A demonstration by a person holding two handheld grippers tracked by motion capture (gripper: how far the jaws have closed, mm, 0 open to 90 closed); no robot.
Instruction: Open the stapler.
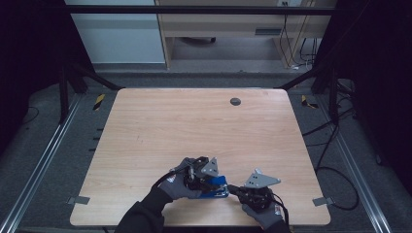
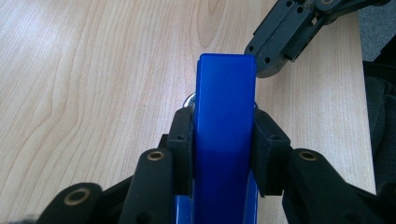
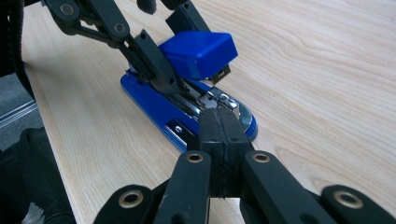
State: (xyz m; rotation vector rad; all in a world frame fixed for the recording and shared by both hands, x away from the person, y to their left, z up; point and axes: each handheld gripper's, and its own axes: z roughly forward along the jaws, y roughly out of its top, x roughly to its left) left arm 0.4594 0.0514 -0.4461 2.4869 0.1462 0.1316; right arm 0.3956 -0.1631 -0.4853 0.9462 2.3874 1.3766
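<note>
A blue stapler lies on the wooden table, in the lower centre of the high view, close to the near edge. In the right gripper view the stapler's upper arm is raised off its base, exposing the metal magazine and the silver anvil plate at its front end.

The left gripper sits at the lower centre of the high view, just left of the stapler. In the left gripper view its 2 black jaws are clamped against the 2 sides of the stapler's blue upper arm, which runs up the middle of the frame. The left gripper appears in the upper left of the right gripper view, holding that raised arm.

The right gripper lies lower right of the stapler in the high view. In the right gripper view its jaws are pressed together with no gap and nothing between them, their tip at the front end of the stapler's base; contact cannot be confirmed. The right gripper enters the upper right of the left gripper view, just beyond the stapler's tip.

Gloved hands hold both grippers.
</note>
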